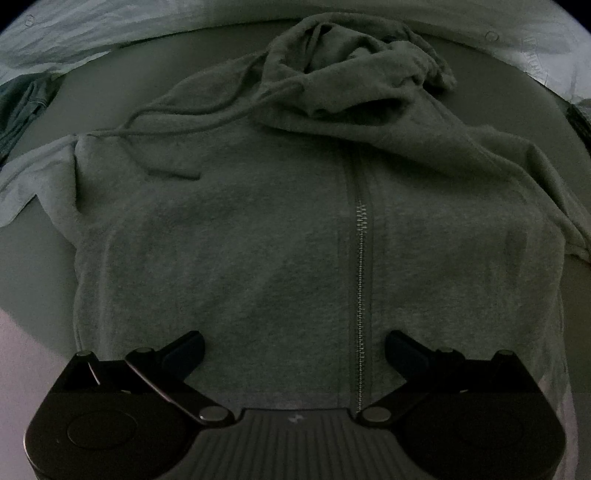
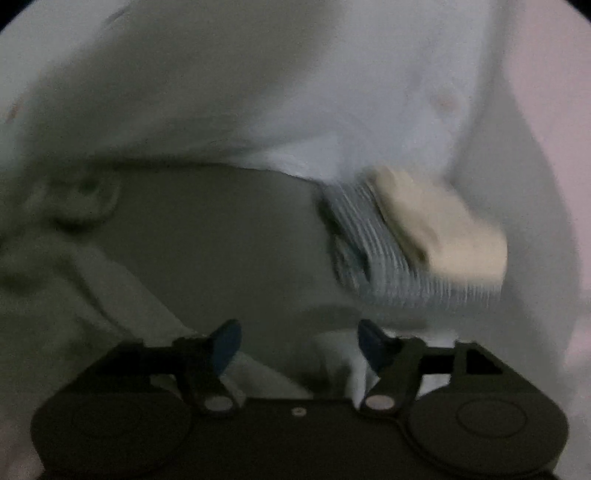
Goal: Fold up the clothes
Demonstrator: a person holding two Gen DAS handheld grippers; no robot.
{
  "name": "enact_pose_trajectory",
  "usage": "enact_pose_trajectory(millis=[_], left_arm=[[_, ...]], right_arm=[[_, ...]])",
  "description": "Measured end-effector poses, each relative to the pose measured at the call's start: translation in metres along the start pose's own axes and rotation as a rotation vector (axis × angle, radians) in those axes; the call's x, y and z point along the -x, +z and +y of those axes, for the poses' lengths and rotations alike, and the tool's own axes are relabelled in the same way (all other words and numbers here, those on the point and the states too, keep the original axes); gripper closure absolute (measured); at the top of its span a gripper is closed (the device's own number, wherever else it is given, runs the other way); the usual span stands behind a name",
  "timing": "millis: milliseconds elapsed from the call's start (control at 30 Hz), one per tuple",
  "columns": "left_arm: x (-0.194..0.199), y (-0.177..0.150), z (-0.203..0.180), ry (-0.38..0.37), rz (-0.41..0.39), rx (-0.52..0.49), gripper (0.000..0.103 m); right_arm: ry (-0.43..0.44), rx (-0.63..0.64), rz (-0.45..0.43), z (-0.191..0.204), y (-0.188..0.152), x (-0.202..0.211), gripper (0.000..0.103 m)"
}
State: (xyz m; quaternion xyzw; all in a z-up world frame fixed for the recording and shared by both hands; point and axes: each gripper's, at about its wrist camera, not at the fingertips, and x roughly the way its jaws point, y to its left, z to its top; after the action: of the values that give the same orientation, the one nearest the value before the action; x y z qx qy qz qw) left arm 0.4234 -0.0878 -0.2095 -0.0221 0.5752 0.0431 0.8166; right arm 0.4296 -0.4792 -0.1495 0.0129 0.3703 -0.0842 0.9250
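Note:
A grey zip hoodie [image 1: 258, 258] lies flat, front up, on a dark table [image 1: 33, 258], with its zipper [image 1: 360, 295] running down the middle and its hood [image 1: 354, 81] bunched at the far end. My left gripper [image 1: 294, 350] is open and empty over the hoodie's near hem. My right gripper [image 2: 297, 343] is open and empty, low over the table [image 2: 221, 240], with part of the hoodie [image 2: 122, 291] to its left. The right wrist view is blurred.
White crumpled bedding [image 1: 92, 33] lies along the table's far side. A dark garment [image 1: 26, 107] sits at the far left. In the right wrist view a folded striped garment [image 2: 384, 254] with a cream folded one [image 2: 443, 225] on top lies to the right, beside white fabric [image 2: 295, 92].

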Motion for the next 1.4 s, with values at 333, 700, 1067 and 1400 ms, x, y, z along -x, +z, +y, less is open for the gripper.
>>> enact_pose_trajectory(millis=[333,700,1067,1400], left_arm=[[-0.004,0.0,0.0,-0.007,-0.01,-0.012,0.0],[0.0,-0.002,-0.001,-0.006,0.001,-0.011,0.0],[0.001,-0.006,-0.002,-0.005,-0.016,-0.011,0.0],[0.002,-0.008,-0.003,0.003,-0.022,0.006,0.0]], right_arm=[[-0.145,-0.722,0.07,-0.144,-0.042,-0.059,0.027],[-0.265,-0.415,-0.14,-0.11,0.007,-0.021,0.103],[-0.151,-0.426,0.024,-0.139,-0.008,-0.024,0.074],[0.071,-0.701,0.09,-0.12,-0.038,-0.06,0.066]])
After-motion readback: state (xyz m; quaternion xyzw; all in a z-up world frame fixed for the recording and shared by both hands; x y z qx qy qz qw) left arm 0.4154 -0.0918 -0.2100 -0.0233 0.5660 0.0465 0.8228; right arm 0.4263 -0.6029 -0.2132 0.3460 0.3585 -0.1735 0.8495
